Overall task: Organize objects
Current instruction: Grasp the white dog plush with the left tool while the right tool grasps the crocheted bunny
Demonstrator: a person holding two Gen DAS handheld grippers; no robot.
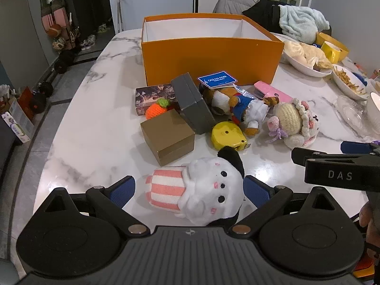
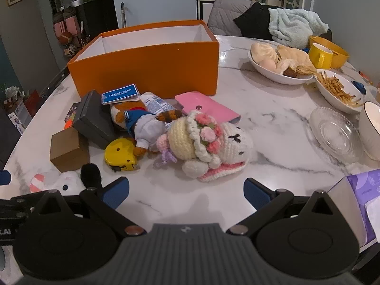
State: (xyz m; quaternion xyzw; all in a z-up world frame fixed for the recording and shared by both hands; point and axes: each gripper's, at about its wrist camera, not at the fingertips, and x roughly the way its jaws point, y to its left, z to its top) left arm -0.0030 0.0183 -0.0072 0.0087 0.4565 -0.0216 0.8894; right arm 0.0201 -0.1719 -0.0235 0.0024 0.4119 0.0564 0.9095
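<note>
Right now left gripper (image 1: 189, 191) spread wide, fuzzy white plush (image 1: 201, 194) between its blue ribbed pads (image 1: 122, 191), striped end pointing left, lying crosswise on glossy marble table (image 1: 95, 130). Right gripper (image 2: 186, 193) spread, nothing held, near knobbly crochet doll (image 2: 204, 142). Orange cardboard box (image 1: 211, 57) behind.

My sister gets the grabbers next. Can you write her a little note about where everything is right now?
Left tool: open, jaws either side of the white plush with the striped body, not squeezing.
Right tool: open, holding nothing, above bare table in front of the crochet bunny.
Orange box: what shows of its inside looks empty.
In a pile in front of it: brown box, grey case, yellow tape measure, sailor plush, pink wallet, crochet carrot.
Done: nothing sorted yet.
Left: probably grip the white plush, then box the rest.
</note>
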